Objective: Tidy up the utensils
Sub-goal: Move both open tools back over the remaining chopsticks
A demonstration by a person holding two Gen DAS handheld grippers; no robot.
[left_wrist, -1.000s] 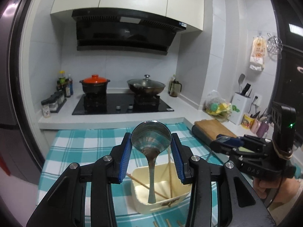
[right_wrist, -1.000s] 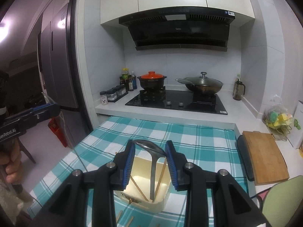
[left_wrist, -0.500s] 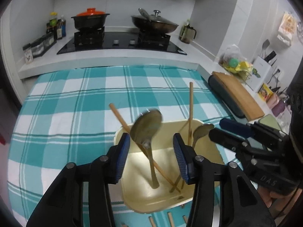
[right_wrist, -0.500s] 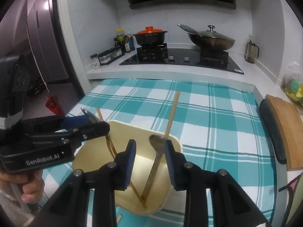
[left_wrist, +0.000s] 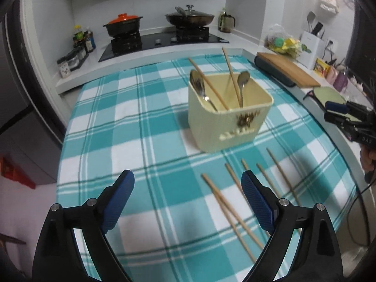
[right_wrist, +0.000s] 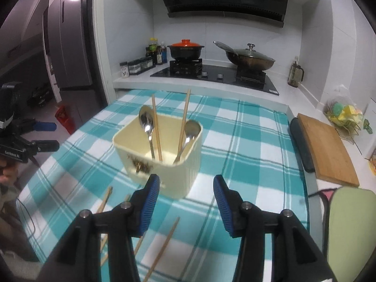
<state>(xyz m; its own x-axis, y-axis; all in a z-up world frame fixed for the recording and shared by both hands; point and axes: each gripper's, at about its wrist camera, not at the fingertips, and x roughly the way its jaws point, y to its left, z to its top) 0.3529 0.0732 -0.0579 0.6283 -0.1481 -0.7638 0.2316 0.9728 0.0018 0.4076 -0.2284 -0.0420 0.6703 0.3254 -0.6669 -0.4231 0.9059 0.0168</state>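
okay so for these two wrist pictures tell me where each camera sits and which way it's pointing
Left wrist: sits on the left gripper, looking forward and down over the checked tablecloth toward the cream utensil box and stove; its own open jaws show, plus the right gripper at the right edge.
Right wrist: sits on the right gripper, facing the utensil box and stove from the other side; its open jaws show, plus the left gripper at the left edge.
Shared: box with two spoons and two chopsticks, loose chopsticks on the cloth, stove pots.
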